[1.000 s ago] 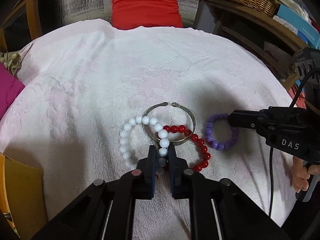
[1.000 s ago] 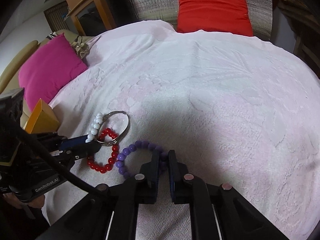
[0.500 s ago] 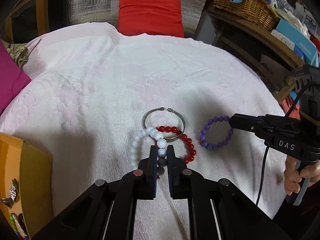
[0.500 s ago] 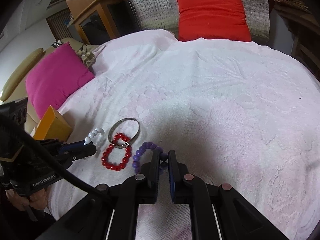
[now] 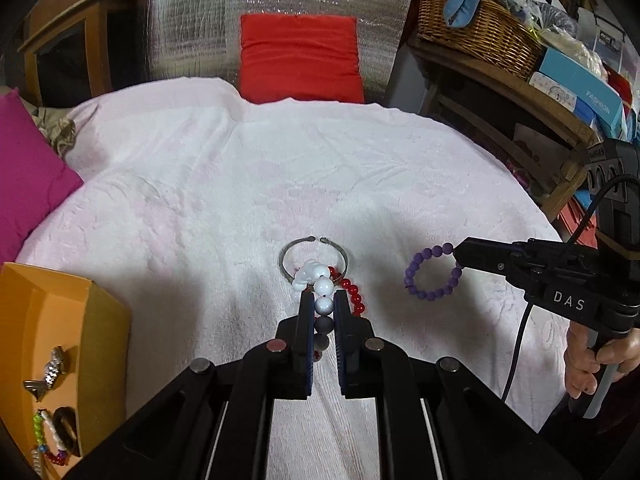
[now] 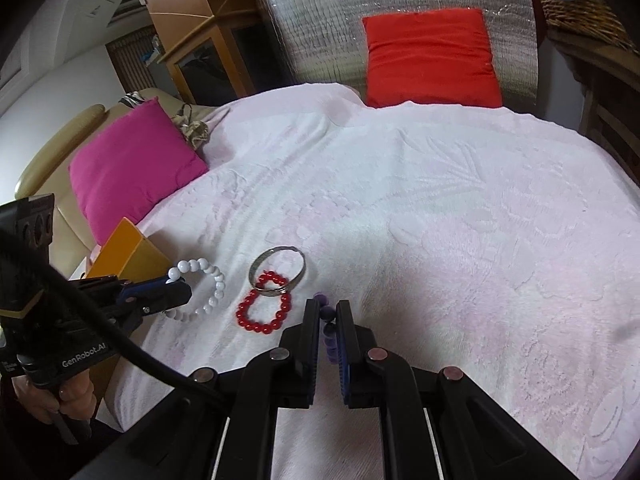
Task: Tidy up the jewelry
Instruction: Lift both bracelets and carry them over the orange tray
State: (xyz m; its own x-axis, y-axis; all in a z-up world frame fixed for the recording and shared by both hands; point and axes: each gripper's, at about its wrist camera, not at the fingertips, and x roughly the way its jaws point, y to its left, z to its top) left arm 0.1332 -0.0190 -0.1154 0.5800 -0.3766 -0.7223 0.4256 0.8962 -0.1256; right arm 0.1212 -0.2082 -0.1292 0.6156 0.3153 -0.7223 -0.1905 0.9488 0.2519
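My left gripper (image 5: pixel 323 298) is shut on the white bead bracelet (image 5: pixel 323 286) and holds it above the bed; it also shows in the right wrist view (image 6: pixel 208 280). My right gripper (image 6: pixel 328 306) is shut on the purple bead bracelet (image 6: pixel 328 314), which hangs lifted in the left wrist view (image 5: pixel 430 274). The red bead bracelet (image 6: pixel 264 308) and the silver bangle (image 6: pixel 277 270) lie overlapping on the pink blanket (image 6: pixel 440 220). An orange box (image 5: pixel 44 320) at the left holds a watch and other bracelets.
A magenta pillow (image 6: pixel 132 172) lies at the bed's left and a red pillow (image 6: pixel 430 56) at its far edge. A wooden shelf with a wicker basket (image 5: pixel 480 28) and boxes stands at the right.
Both grippers have risen and pulled back, lifting the white and purple bracelets off the blanket. The white bracelet has come away from the bangle and red bracelet. The orange box has come into view.
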